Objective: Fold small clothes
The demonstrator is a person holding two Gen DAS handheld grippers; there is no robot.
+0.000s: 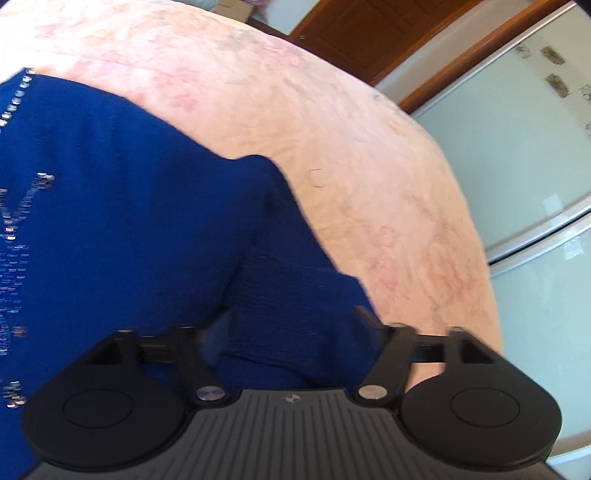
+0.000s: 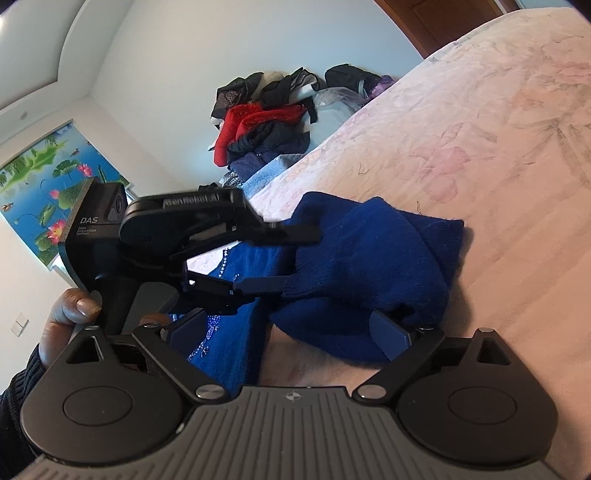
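A dark blue knit sweater [image 1: 129,206] with silver beading lies on the pink bedspread [image 1: 295,110]. In the left wrist view its sleeve drapes over my left gripper [image 1: 291,332], whose jaws stand wide apart with the fingers hidden under the knit. In the right wrist view the left gripper [image 2: 295,258] shows side-on, its two fingers apart with the sleeve cuff [image 2: 369,258] lying across them. My right gripper [image 2: 291,332] is open, its blue fingers [image 2: 391,332] wide apart at the folded sleeve's near edge, with cloth hanging between them.
A pile of red, black and navy clothes [image 2: 266,122] lies at the bed's far end. A white wardrobe [image 1: 517,166] and brown wooden door [image 1: 354,33] stand beyond the bed's edge. A lotus-print blind [image 2: 44,184] hangs at the left.
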